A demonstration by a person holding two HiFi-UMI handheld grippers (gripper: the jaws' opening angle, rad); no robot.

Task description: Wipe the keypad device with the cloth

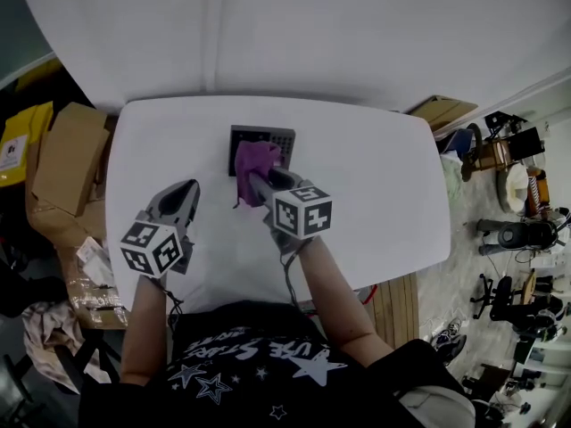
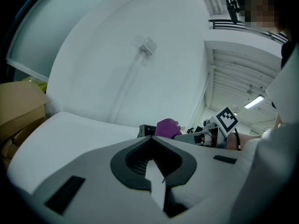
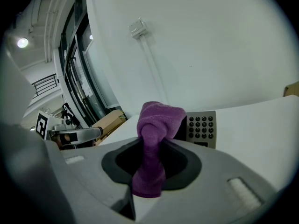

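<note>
Right gripper point(image 1: 260, 184) pinches the soft purple terry cloth point(image 1: 255, 159) mid-bunch. It's limp, light, draped on the rigid grey keypad device point(image 1: 278, 138) — likely slides. Left gripper point(image 1: 189, 188) jaws together, empty.

The person's shirt point(image 1: 254, 364) bears white lettering among stars, seemingly "…URE STARS". The print on the keys of the keypad device point(image 3: 201, 128) is too small to read.
</note>
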